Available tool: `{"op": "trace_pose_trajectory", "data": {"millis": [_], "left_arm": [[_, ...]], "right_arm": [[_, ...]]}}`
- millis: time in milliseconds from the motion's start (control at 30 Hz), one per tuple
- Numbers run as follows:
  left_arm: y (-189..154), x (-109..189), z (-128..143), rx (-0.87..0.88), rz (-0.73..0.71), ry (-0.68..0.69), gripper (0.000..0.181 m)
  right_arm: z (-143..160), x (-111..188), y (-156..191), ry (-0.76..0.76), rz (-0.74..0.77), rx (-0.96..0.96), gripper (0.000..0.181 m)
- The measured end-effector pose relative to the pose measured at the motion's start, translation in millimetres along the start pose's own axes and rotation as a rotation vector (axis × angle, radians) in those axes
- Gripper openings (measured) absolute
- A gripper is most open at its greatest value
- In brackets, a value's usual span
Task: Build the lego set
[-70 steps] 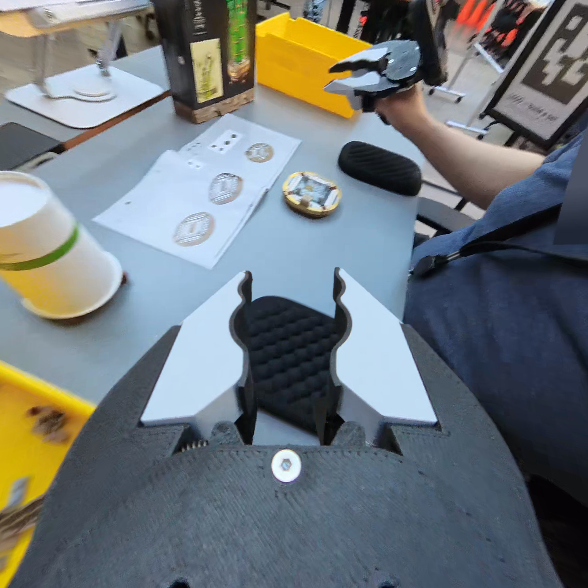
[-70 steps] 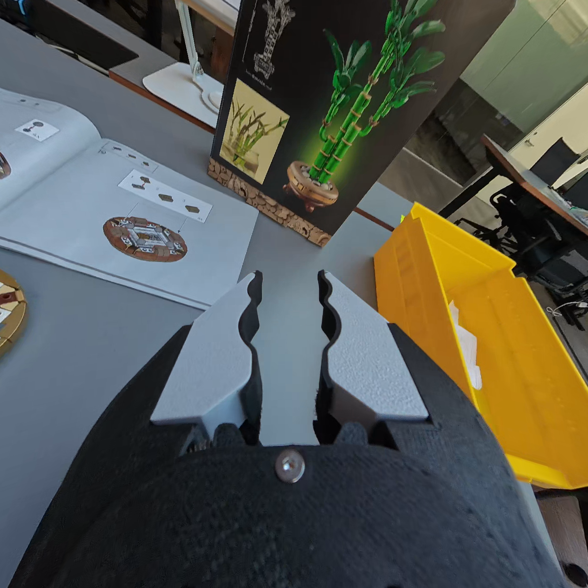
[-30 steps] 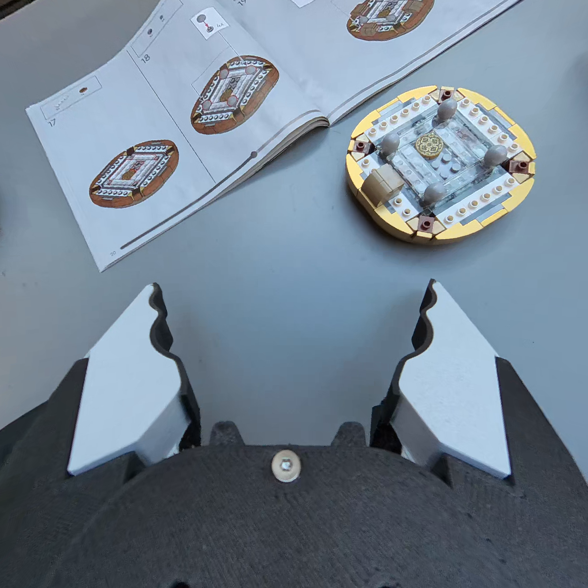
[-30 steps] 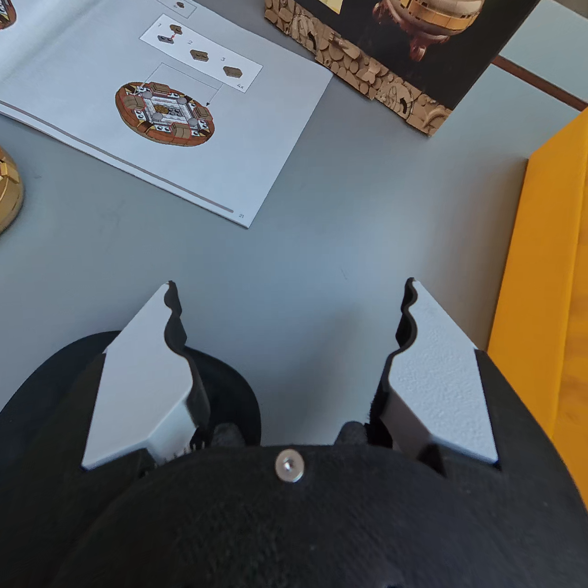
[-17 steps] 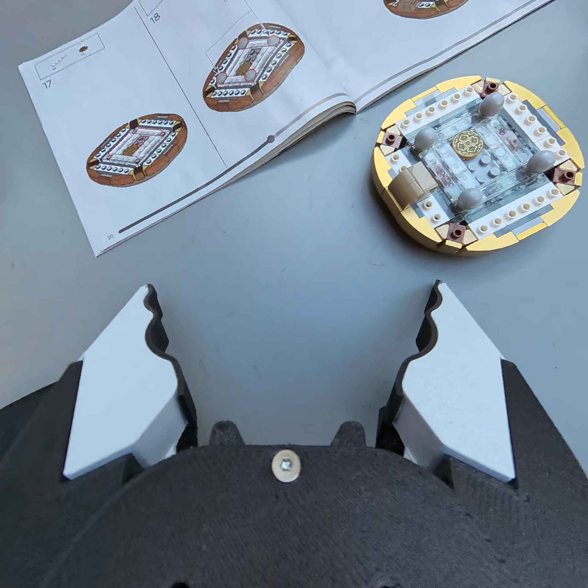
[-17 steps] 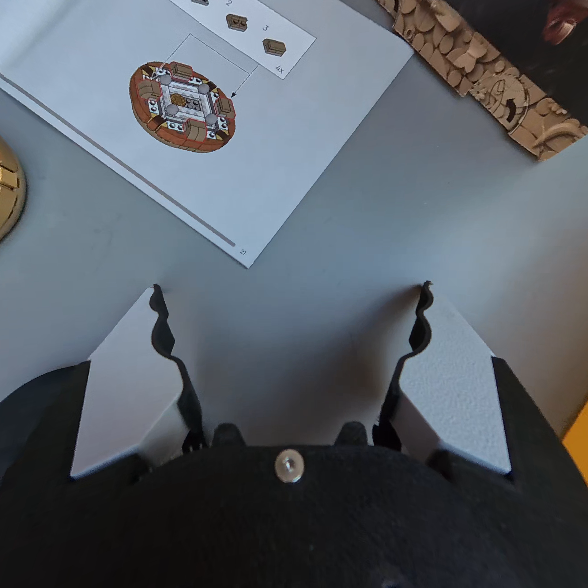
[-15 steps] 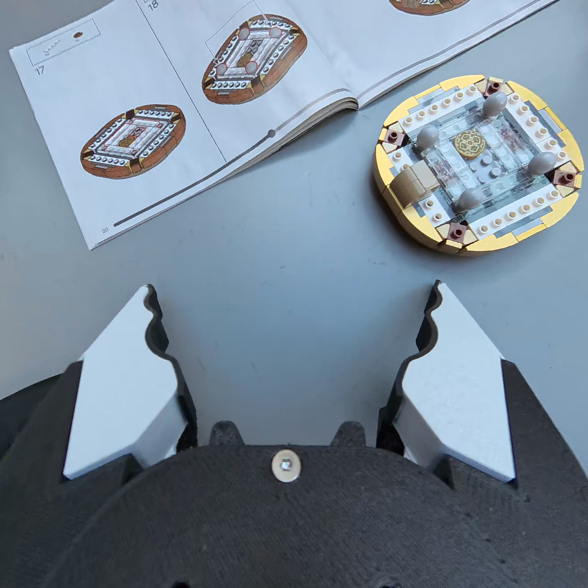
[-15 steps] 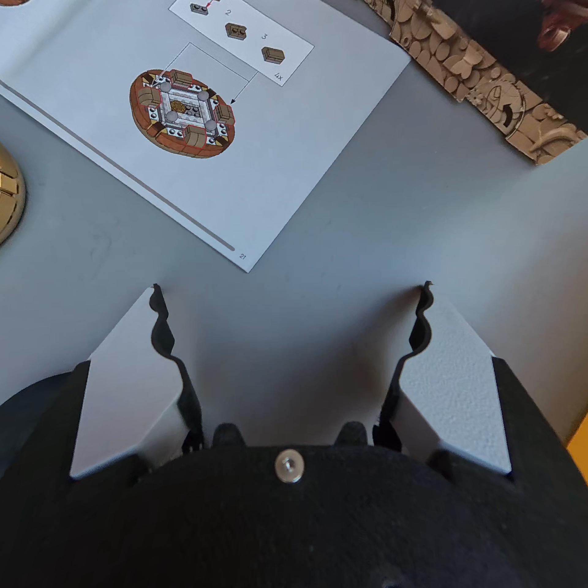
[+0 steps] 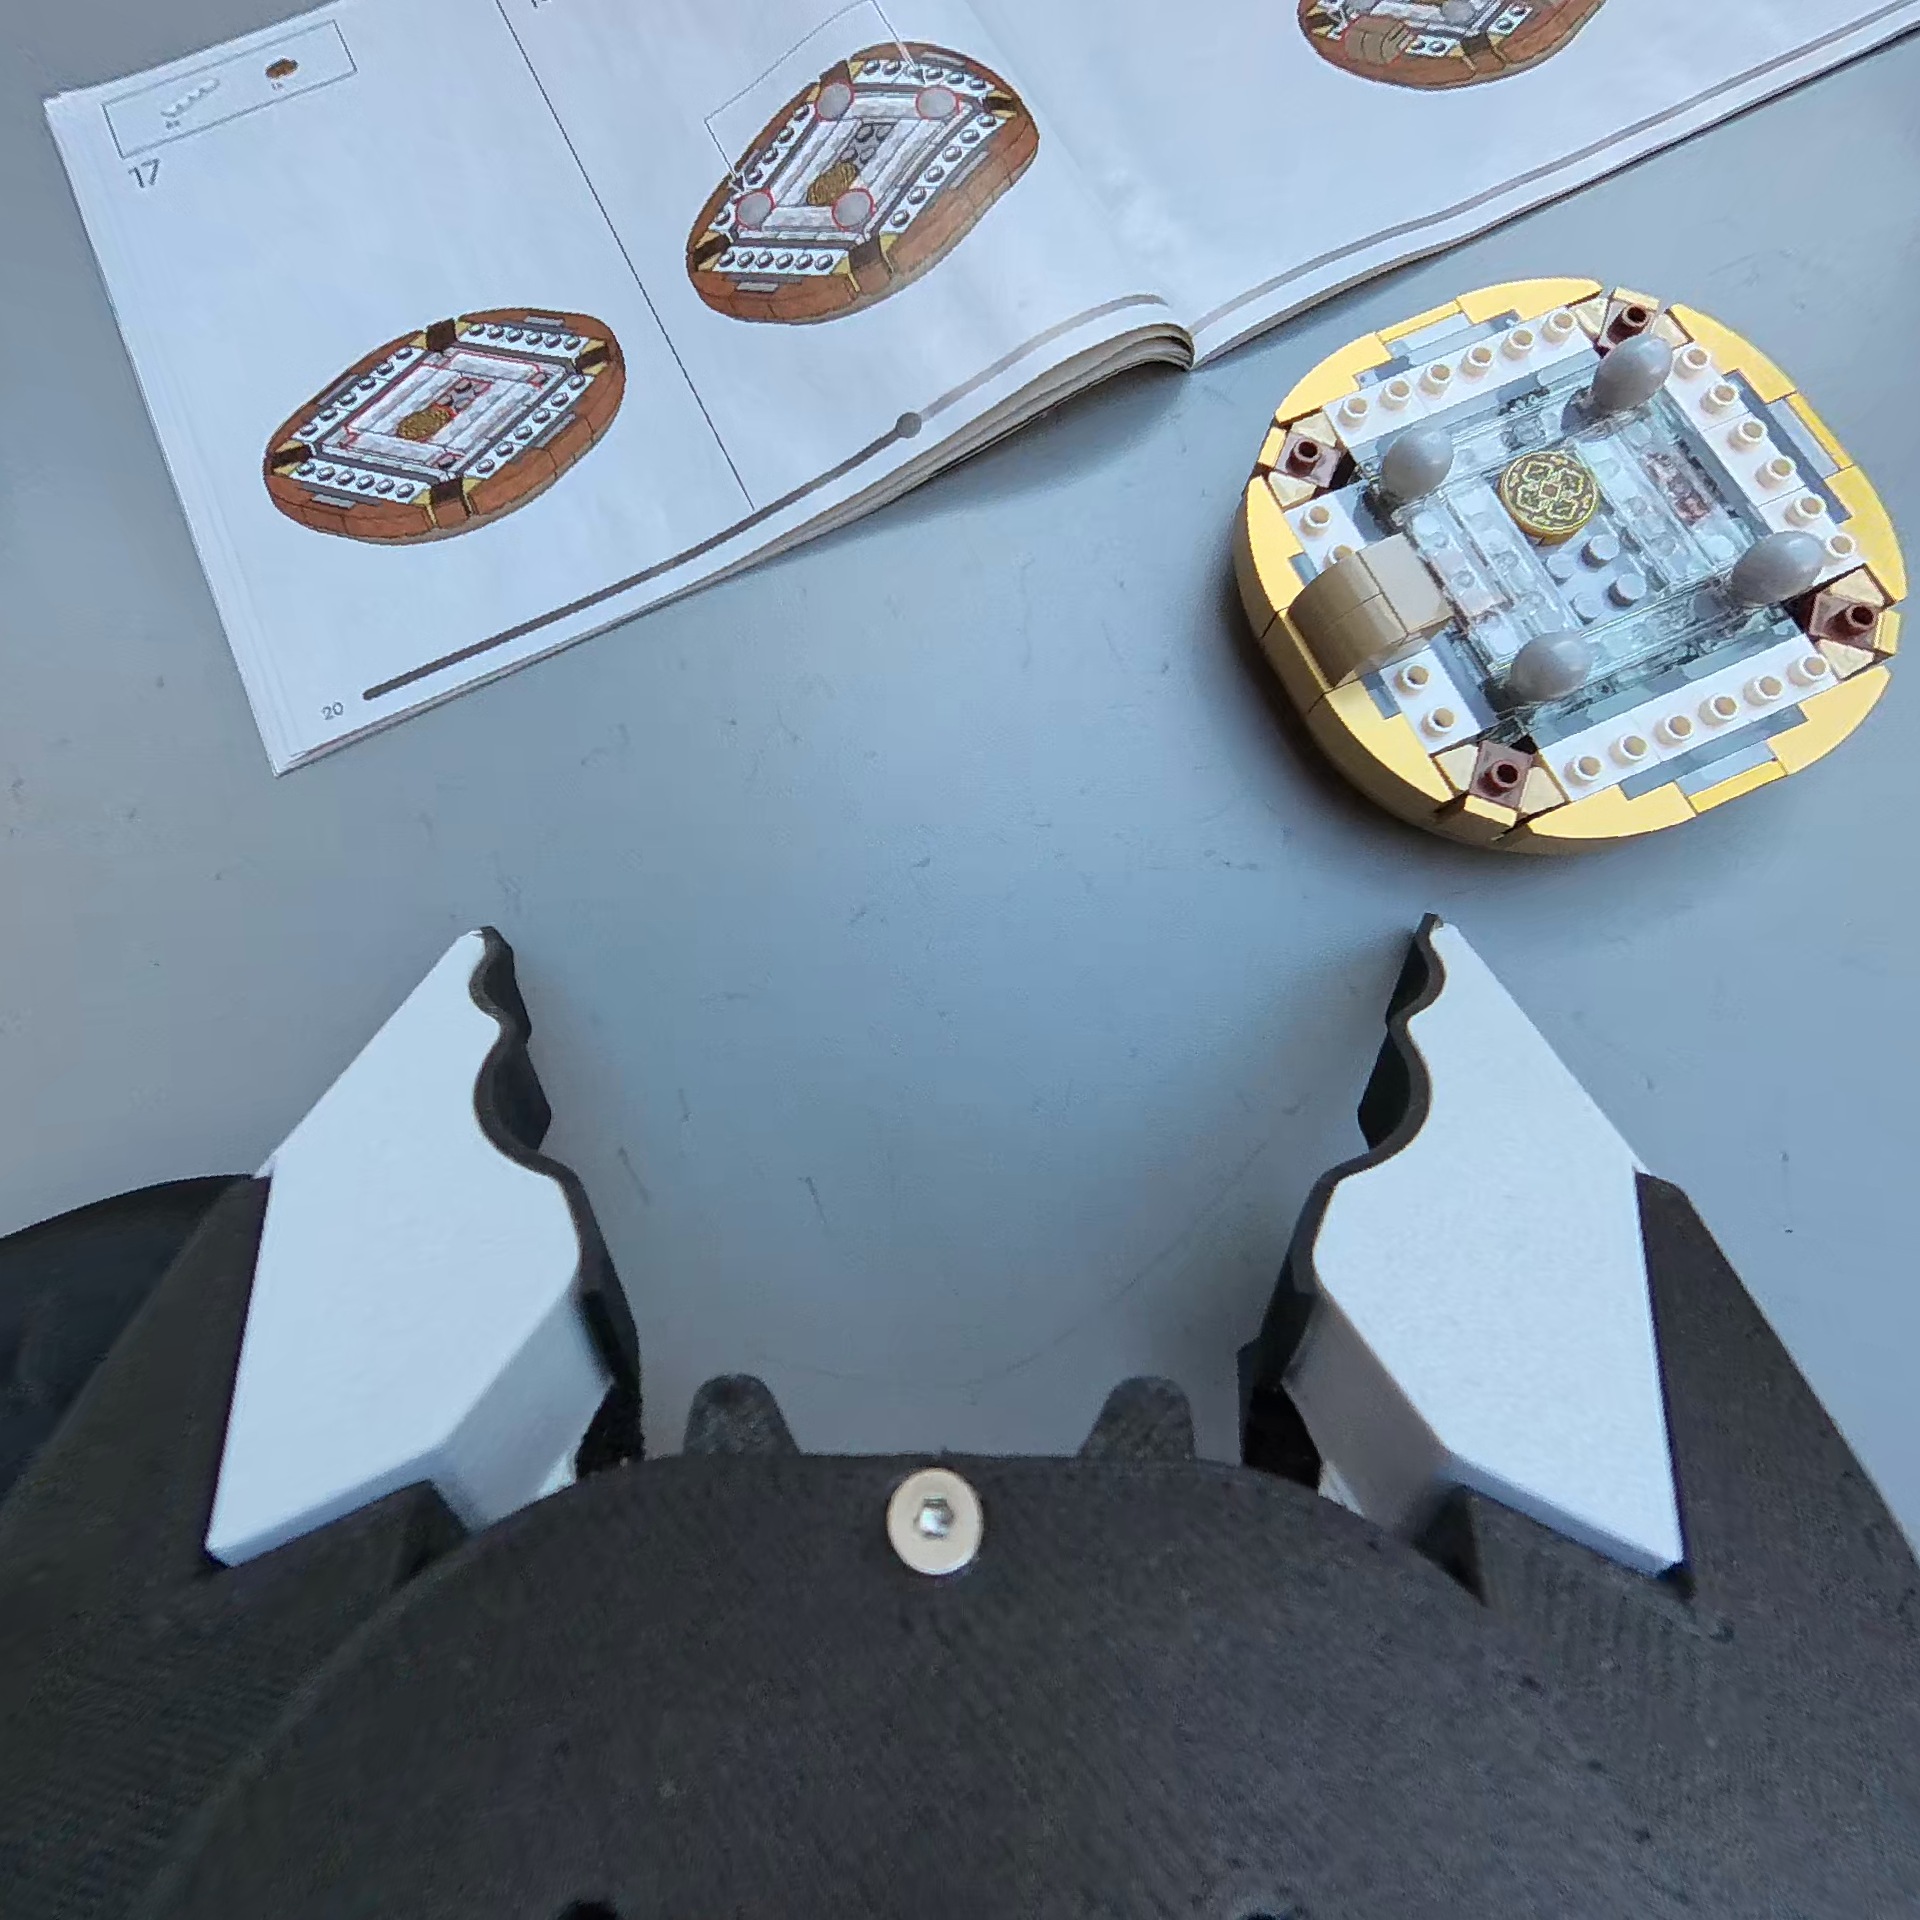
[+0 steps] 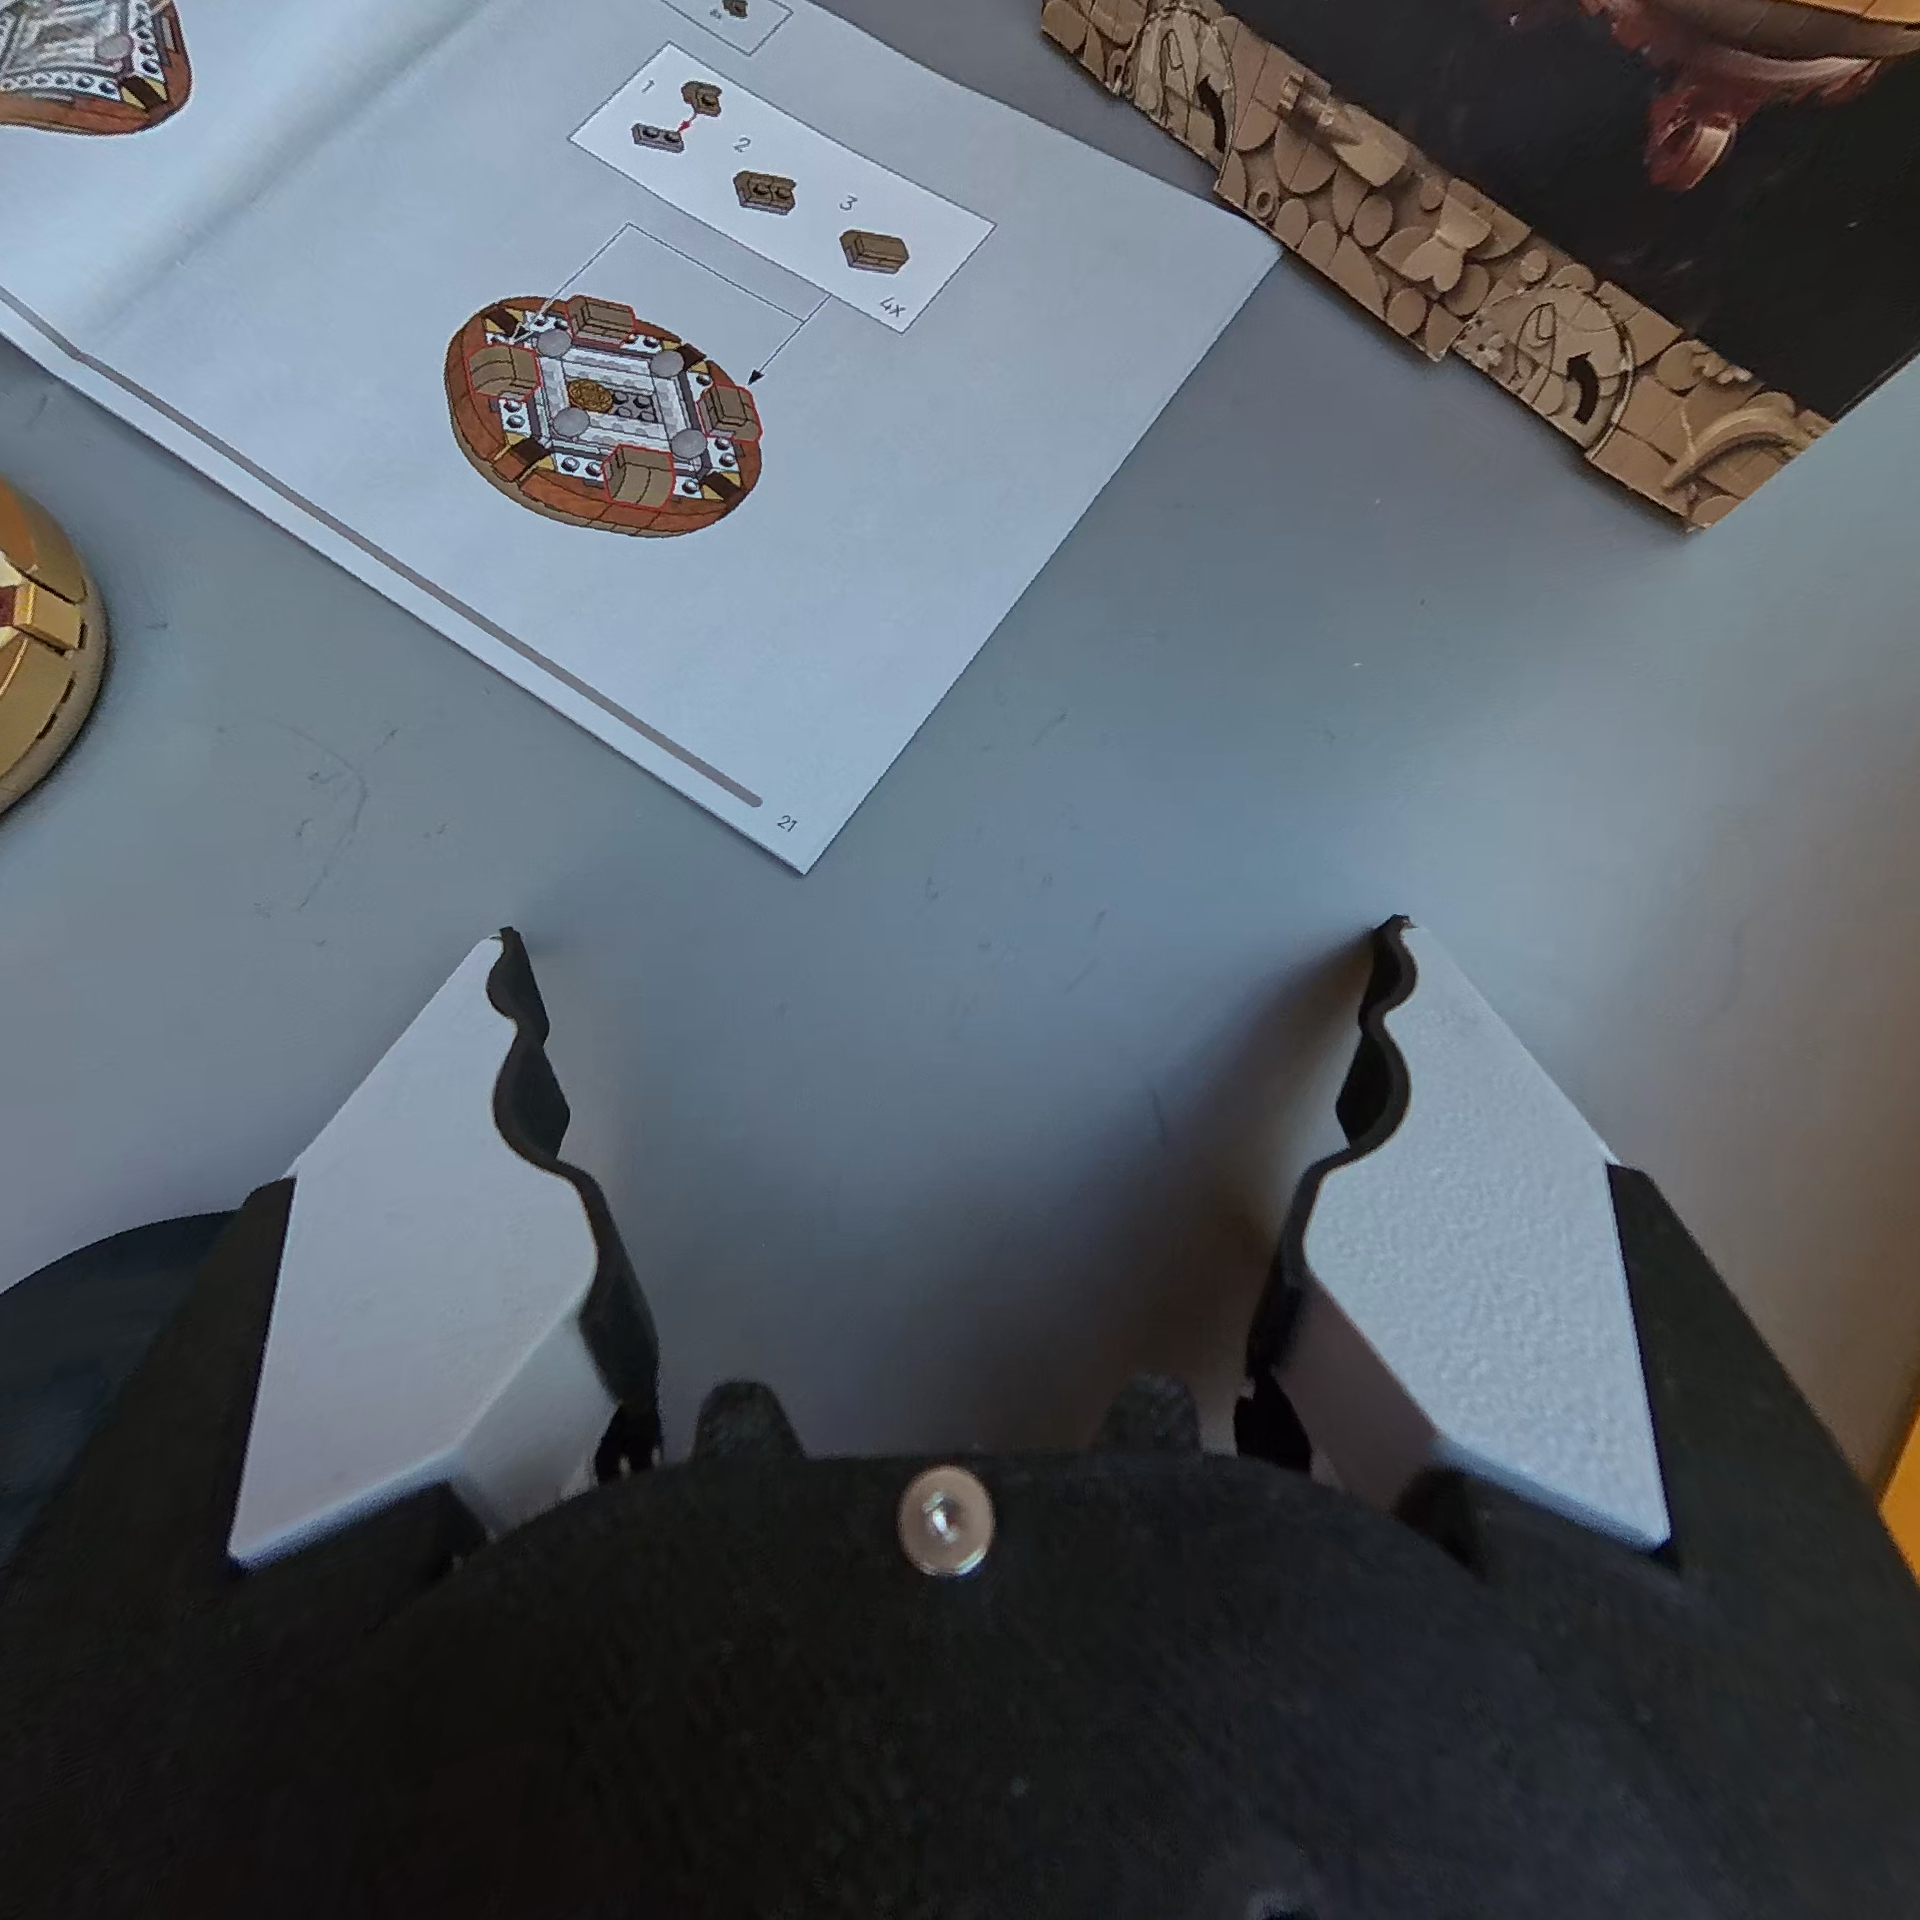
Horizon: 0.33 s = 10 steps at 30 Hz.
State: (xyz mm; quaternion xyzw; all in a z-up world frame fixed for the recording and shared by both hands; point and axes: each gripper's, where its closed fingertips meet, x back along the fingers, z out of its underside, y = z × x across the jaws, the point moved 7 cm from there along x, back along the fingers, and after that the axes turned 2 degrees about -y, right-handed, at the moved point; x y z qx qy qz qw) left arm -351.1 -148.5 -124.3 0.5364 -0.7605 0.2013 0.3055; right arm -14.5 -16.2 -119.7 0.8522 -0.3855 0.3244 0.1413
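Observation:
A round gold-rimmed lego base (image 9: pixel 1569 561) lies on the grey table, up and to the right of my left gripper (image 9: pixel 961 940). It has white studded strips, a clear middle with a gold round tile, grey domes and one tan curved brick on its left side. Its edge shows at the left of the right wrist view (image 10: pixel 42 655). My left gripper is open wide and empty above bare table. My right gripper (image 10: pixel 951 930) is open wide and empty, just below the corner of the open instruction booklet (image 10: pixel 644 395).
The booklet also lies open at the top of the left wrist view (image 9: pixel 582 312). The lego box (image 10: pixel 1538 208) stands at the top right of the right wrist view. A sliver of a yellow bin (image 10: pixel 1896 1475) shows at the right edge.
Both grippers came down from a raised pose to point at the table and opened wide. In the last half second the left shifted slightly; the right view drew back a little from the booklet.

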Motion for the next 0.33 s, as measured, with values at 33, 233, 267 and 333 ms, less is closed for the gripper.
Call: {"op": "trace_pose_trajectory", "data": {"millis": [33, 233, 267, 333], "left_arm": [[0.1, 0.0, 0.0, 0.001, 0.000, 0.000, 0.158], [-0.3, 0.1, 0.0, 0.000, 0.002, 0.000, 0.158], [-0.4, 0.2, 0.0, -0.001, 0.002, 0.000, 0.158], [-0.5, 0.2, 0.1, -0.001, 0.003, 0.000, 0.158]], "right_arm": [[0.0, 0.0, 0.0, 0.000, -0.001, -0.001, 0.151], [0.7, 1.4, 0.6, -0.004, -0.006, 0.000, 0.151], [0.8, 1.0, 0.7, -0.001, -0.003, 0.003, 0.151], [1.0, 1.1, 0.9, 0.001, -0.001, 0.003, 0.151]]}}
